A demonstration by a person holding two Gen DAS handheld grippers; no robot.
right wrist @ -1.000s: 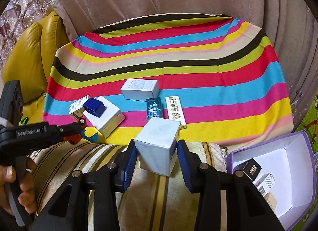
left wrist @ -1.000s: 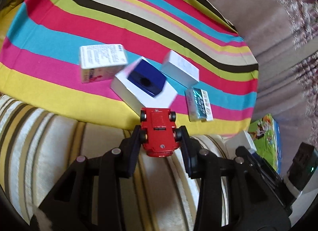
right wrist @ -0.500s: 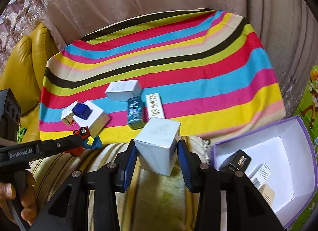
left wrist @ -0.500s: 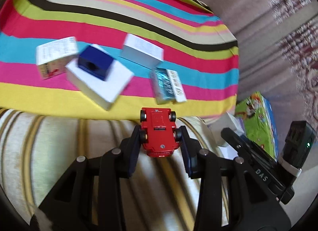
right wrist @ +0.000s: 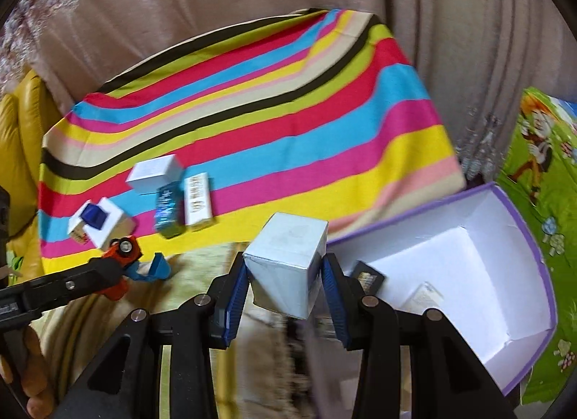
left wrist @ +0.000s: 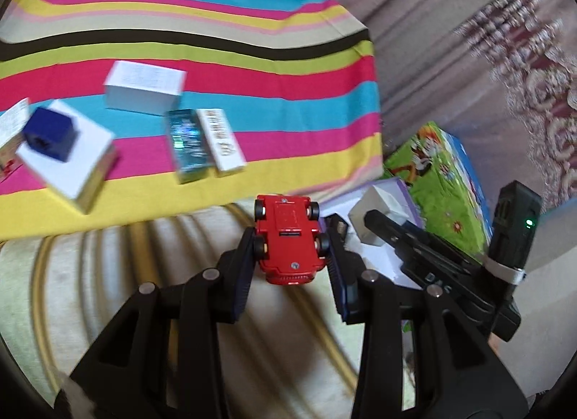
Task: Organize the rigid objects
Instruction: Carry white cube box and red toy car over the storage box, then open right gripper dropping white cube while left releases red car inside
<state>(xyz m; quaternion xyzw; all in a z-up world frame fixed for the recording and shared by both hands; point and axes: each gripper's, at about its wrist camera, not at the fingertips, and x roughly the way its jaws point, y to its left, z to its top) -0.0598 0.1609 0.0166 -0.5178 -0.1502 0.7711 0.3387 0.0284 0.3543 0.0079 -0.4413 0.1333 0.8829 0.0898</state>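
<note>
Left tool (left wrist: 290, 238) gripping red toy car (left wrist: 288, 240) belly-up by sides; right tool (right wrist: 286, 269) clamping white box (right wrist: 286, 267) beside purple-rimmed bin (right wrist: 519, 224), prob. heading for drop-in. Other boxes lying on striped cloth (right wrist: 288, 123).

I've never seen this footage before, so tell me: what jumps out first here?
The bright striped cloth fills the background, small boxes scattered on its near edge. Up front, the left gripper clamps a red toy car, and the right gripper clamps a white box beside the open purple-edged box.
</note>
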